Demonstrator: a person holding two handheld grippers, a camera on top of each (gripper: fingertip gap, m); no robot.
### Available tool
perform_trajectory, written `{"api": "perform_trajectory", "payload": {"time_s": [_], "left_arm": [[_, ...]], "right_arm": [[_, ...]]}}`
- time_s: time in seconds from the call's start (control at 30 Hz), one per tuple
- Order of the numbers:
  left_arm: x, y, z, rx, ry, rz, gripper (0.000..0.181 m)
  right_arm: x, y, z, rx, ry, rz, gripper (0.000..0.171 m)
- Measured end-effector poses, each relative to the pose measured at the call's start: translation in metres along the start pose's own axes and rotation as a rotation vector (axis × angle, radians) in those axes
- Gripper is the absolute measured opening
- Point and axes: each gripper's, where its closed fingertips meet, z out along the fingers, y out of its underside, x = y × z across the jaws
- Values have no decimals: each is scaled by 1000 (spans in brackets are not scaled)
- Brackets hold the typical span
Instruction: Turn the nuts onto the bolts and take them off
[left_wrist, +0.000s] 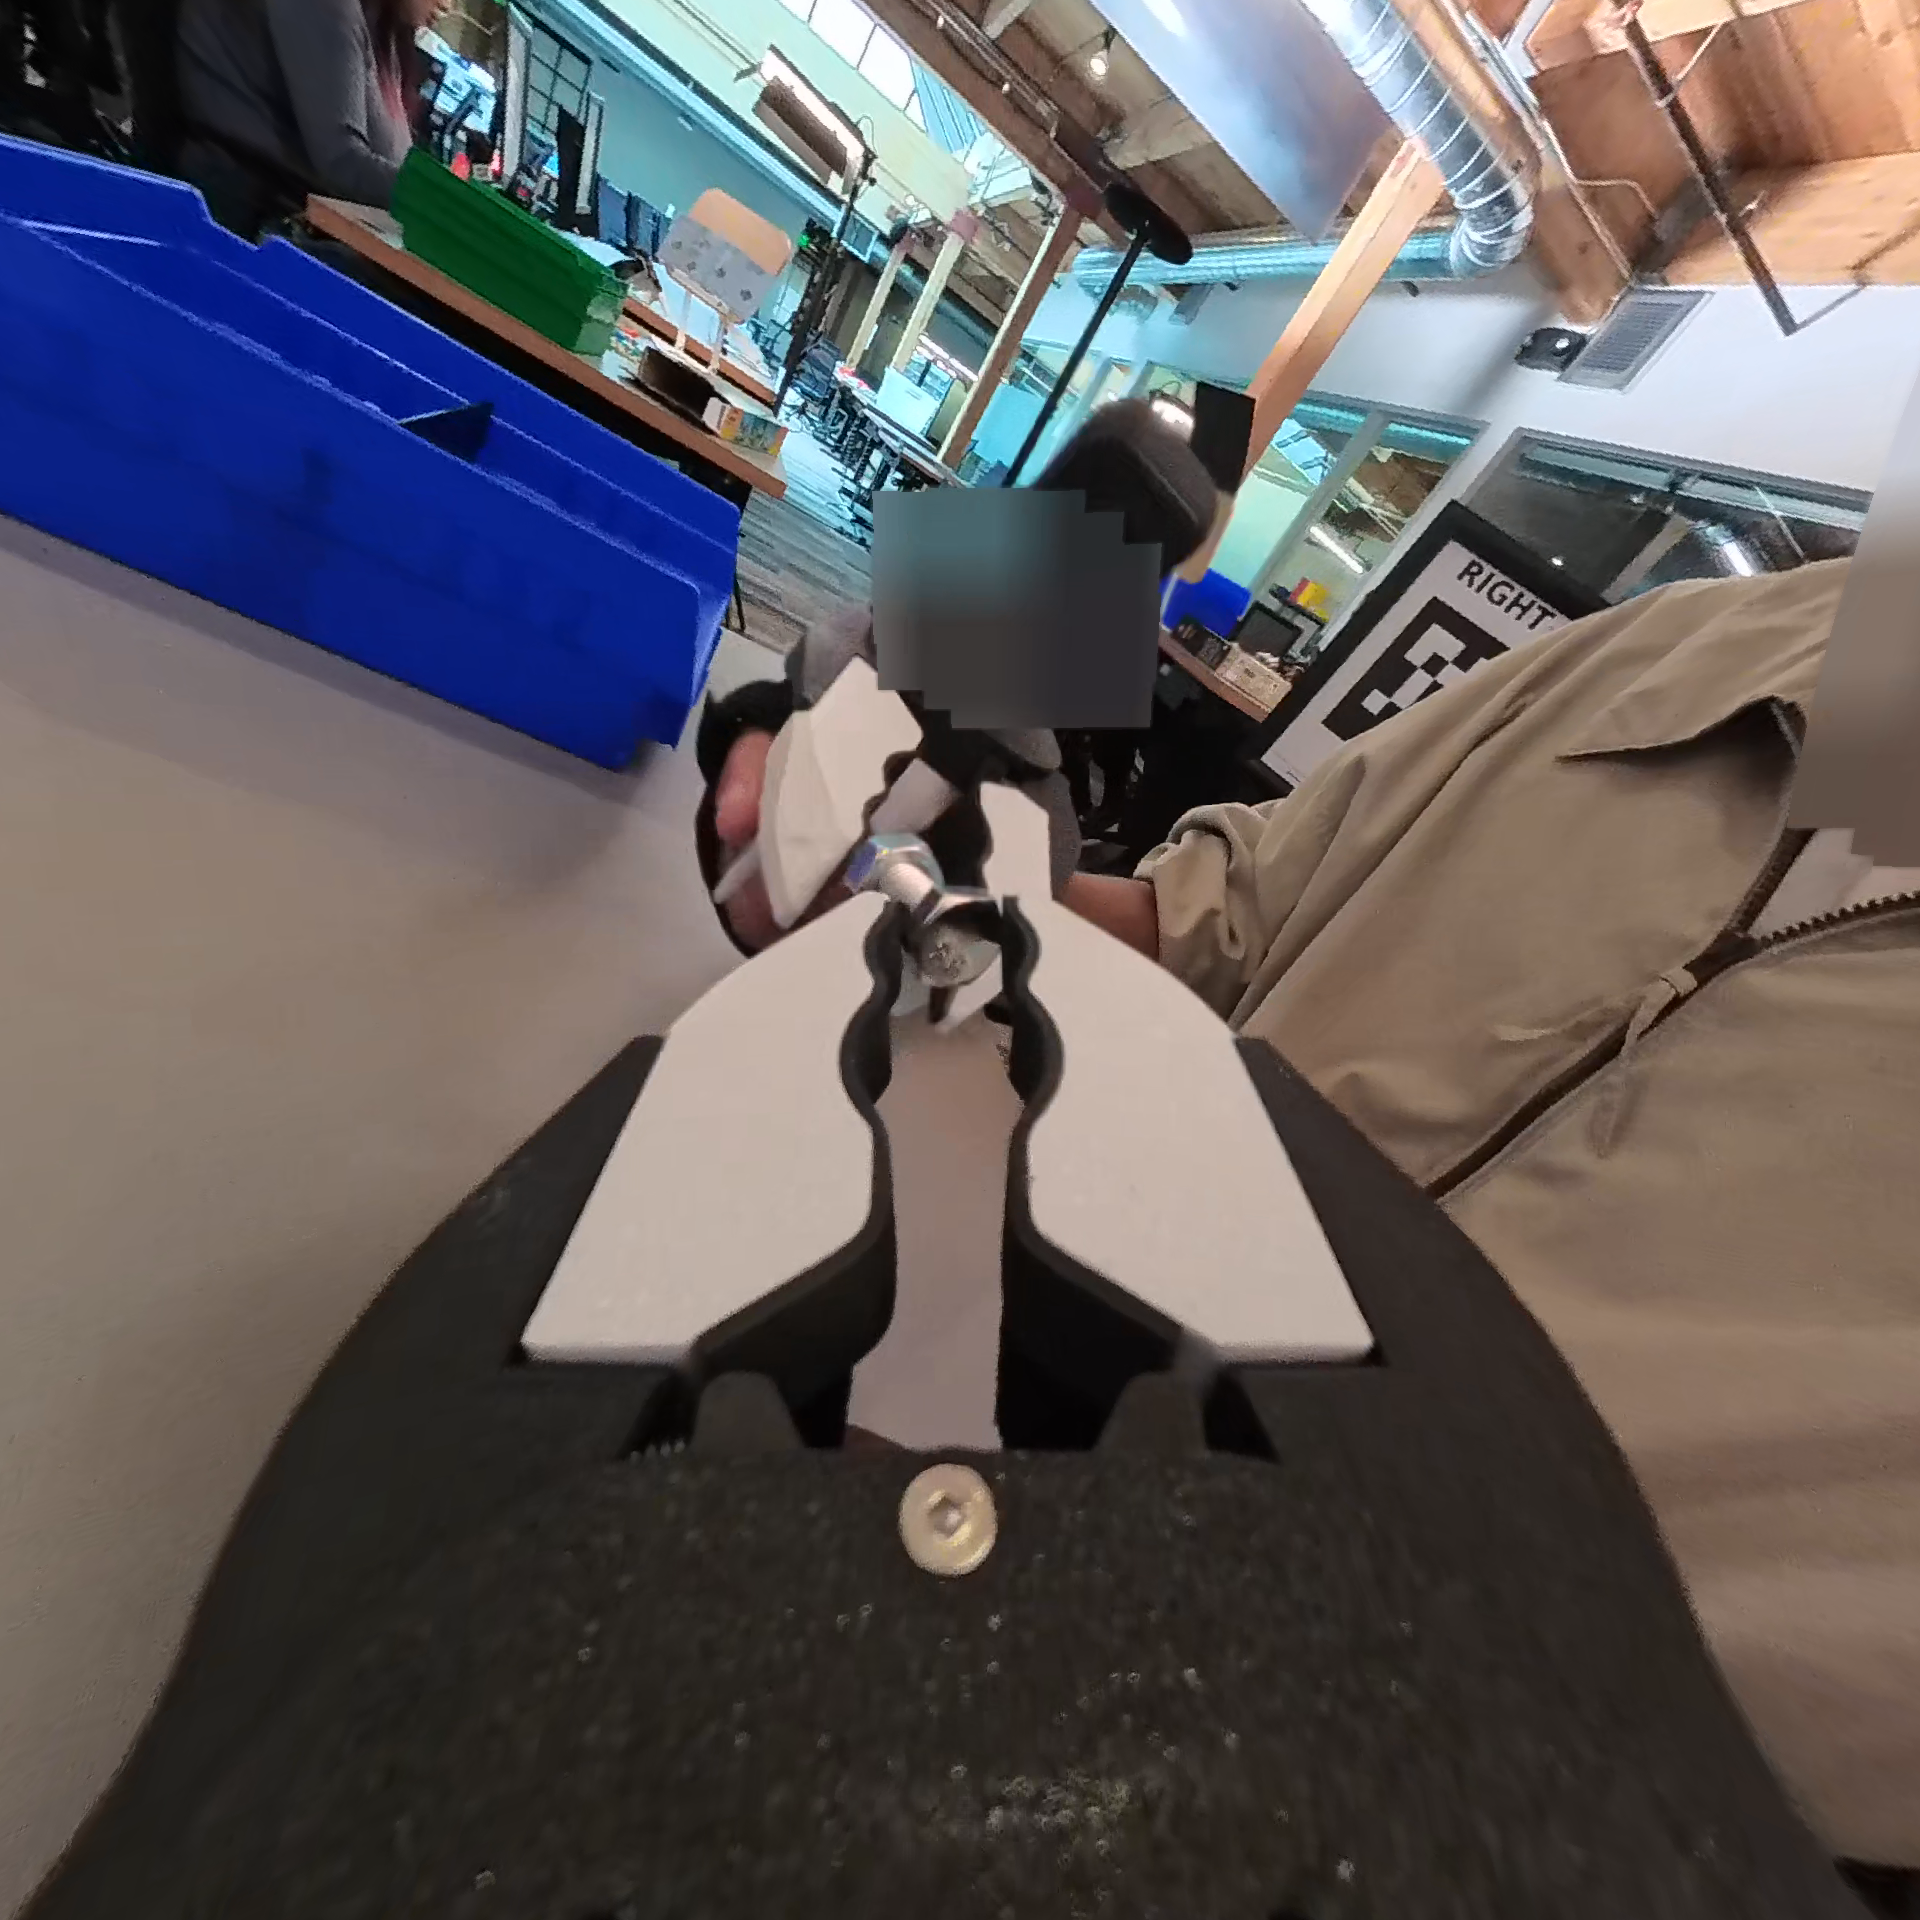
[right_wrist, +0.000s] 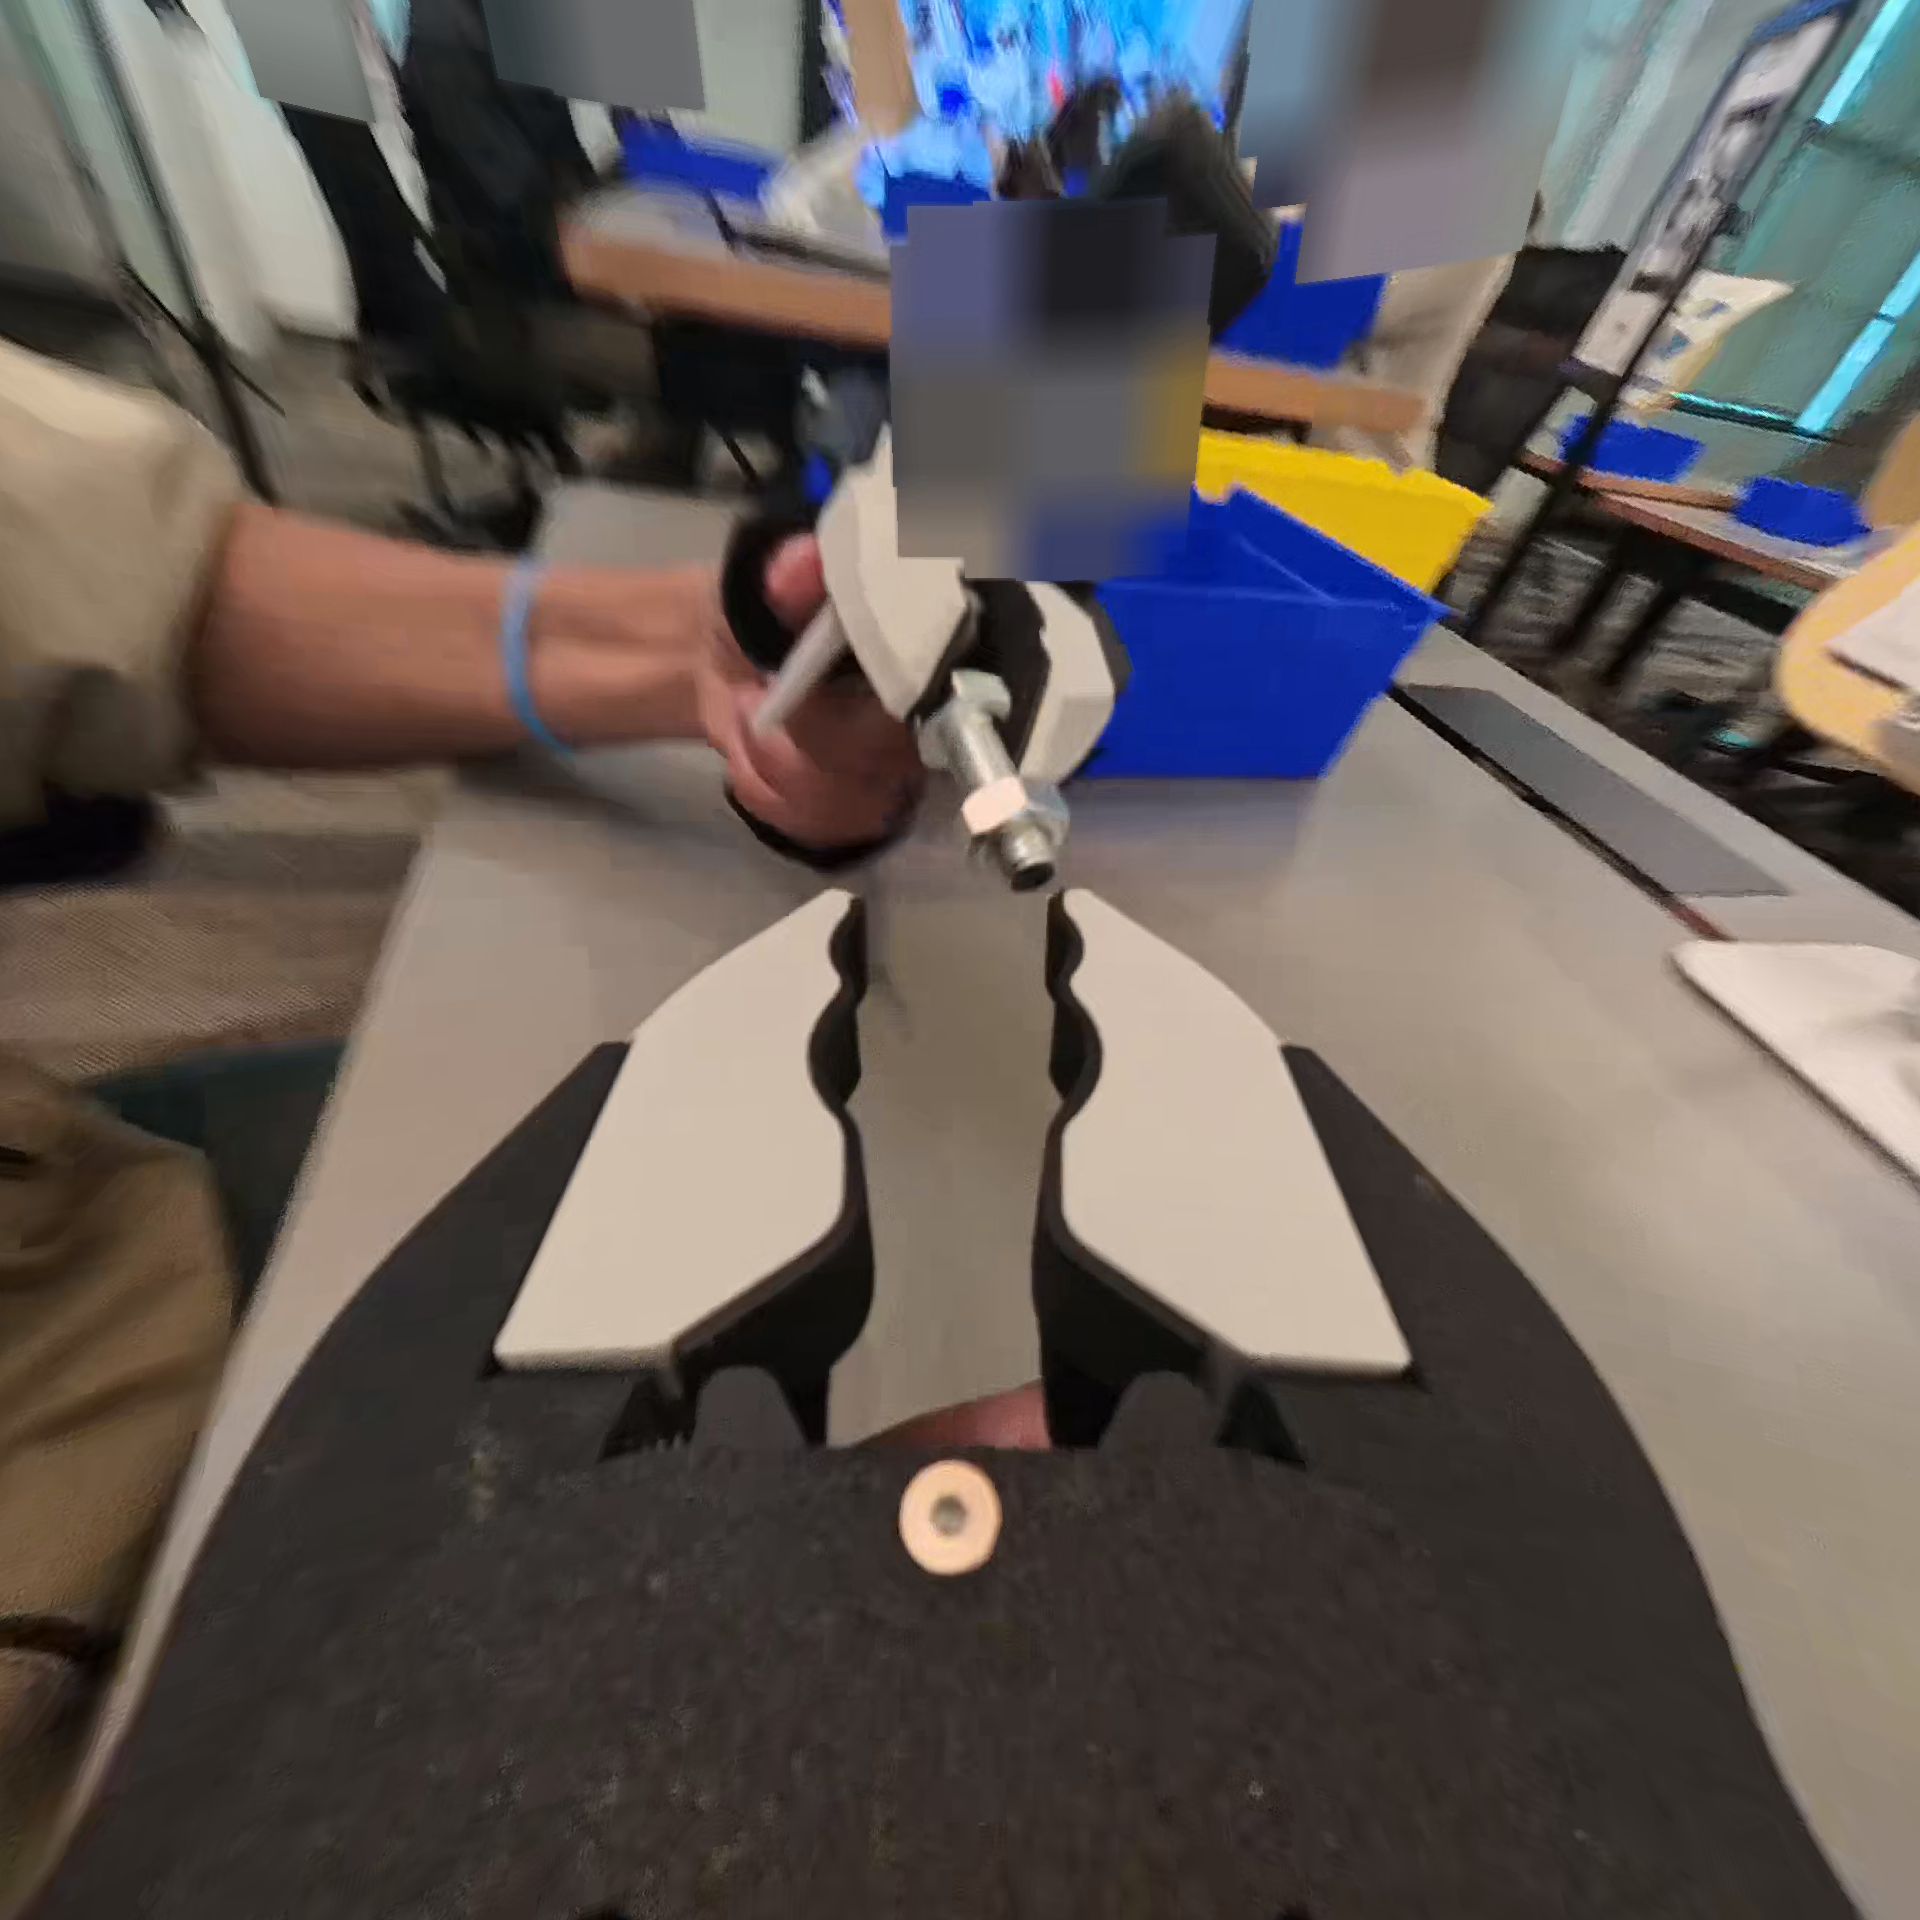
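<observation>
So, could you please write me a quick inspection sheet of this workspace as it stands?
Surface: grey table, mostly bare.
Job's things: one bolt held in the air, with a nut threaded near its free end.
Clutter: blue bin on the table; a yellow bin behind another blue one; a white flat object at the table's edge.
Grippers: left gripper shut on the bolt's head; right gripper open, its tips just short of the bolt's end.
Cables: nothing seen.
Surroundings: workshop with other tables, green trays and people in the background.
</observation>
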Motion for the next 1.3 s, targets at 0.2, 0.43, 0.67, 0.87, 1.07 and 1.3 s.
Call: {"api": "perform_trajectory", "payload": {"time_s": [0.2, 0.43, 0.67, 0.87, 1.07, 1.3], "left_arm": [[14, 6, 0, 15, 124, -17, 17], [16, 6, 6, 13, 126, -2, 17], [1, 9, 8, -9, -84, 182, 30], [-7, 6, 5, -26, -315, 492, 29], [-7, 13, 8, -65, -356, 592, 25], [-2, 11, 8, -53, -336, 596, 18]], "right_arm": [[-12, -29, -11, 210, -202, 237, 30], [-10, -26, -8, 198, -196, 249, 18], [-1, -22, -7, 182, -166, 299, 18], [4, -21, -8, 185, -192, 390, 18], [-2, -19, -6, 168, -235, 411, 18], [-6, -19, -4, 166, -255, 422, 18]]}}
